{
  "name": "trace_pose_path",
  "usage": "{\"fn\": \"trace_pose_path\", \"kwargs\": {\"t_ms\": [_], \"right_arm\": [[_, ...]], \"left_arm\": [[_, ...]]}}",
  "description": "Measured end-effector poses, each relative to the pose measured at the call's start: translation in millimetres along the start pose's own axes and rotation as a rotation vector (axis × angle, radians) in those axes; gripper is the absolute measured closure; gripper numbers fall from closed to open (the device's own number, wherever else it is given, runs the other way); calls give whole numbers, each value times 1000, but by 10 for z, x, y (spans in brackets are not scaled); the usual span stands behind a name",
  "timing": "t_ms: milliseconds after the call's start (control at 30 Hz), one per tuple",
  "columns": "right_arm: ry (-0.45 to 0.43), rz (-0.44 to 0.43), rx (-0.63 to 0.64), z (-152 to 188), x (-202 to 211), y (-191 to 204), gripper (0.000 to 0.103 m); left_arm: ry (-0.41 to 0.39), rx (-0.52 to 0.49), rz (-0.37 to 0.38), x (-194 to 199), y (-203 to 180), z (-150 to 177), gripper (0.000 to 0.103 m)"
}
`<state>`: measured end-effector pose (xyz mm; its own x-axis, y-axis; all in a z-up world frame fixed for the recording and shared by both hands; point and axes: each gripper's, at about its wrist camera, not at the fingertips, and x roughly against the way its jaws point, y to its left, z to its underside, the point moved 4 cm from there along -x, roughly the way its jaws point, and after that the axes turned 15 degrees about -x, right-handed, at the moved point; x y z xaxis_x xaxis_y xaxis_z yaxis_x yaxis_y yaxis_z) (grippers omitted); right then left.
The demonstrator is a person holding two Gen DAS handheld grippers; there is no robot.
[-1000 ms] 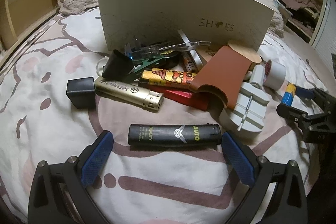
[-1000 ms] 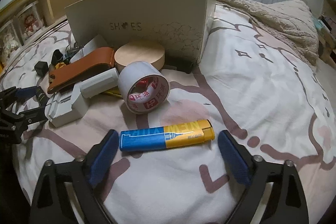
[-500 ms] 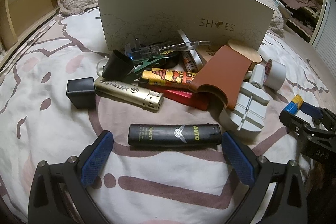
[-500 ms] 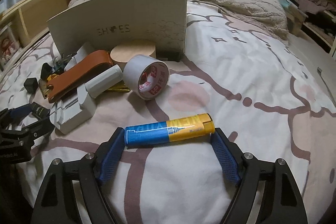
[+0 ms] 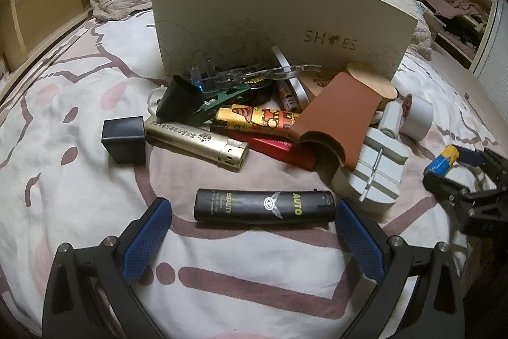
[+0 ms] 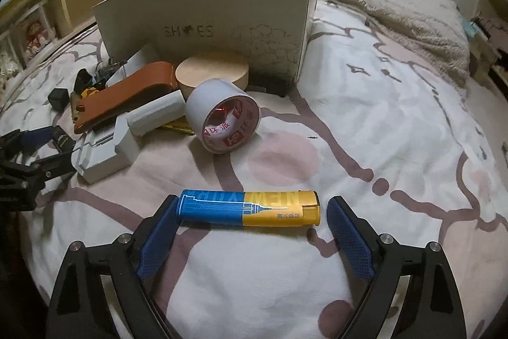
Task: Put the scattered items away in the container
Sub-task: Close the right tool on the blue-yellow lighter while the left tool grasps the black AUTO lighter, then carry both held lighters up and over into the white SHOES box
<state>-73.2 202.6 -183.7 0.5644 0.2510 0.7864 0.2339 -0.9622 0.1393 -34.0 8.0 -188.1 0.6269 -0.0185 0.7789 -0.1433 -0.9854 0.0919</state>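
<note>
Opening, right tool (image 6: 250,223) has reached one blue-yellow lighter (image 6: 249,208).

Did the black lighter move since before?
No. In the left wrist view the black lighter lies in the same spot below the gold lighter and the SHOES box, which also kept their places.

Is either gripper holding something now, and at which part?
Nothing is held. The black lighter lies between the open left gripper, untouched. The right gripper is opening around the blue and yellow lighter, which lies on the bed cover.
</note>
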Motion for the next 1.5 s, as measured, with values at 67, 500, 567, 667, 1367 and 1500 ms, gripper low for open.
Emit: {"fn": "trace_pose_path", "kwargs": {"t_ms": [67,500,567,667,1367,1500], "right_arm": [[-31,15,-21,20,12,14,13],[-84,42,-36,33,38,68,22],[-88,48,-37,38,42,75,22],[-90,54,-42,46,44,77,22],[-136,-9,-95,-70,273,51,22],[-170,-45,-78,-117,429,118,22]], "left_arm": [[-10,15,-4,15,28,-12,8],[-24,18,-2,57,56,-26,23],[-27,20,4,73,56,-23,23],[-35,14,19,101,48,-15,23],[-157,9,79,398,62,-236,23],[-179,12,74,473,64,-303,23]]}}
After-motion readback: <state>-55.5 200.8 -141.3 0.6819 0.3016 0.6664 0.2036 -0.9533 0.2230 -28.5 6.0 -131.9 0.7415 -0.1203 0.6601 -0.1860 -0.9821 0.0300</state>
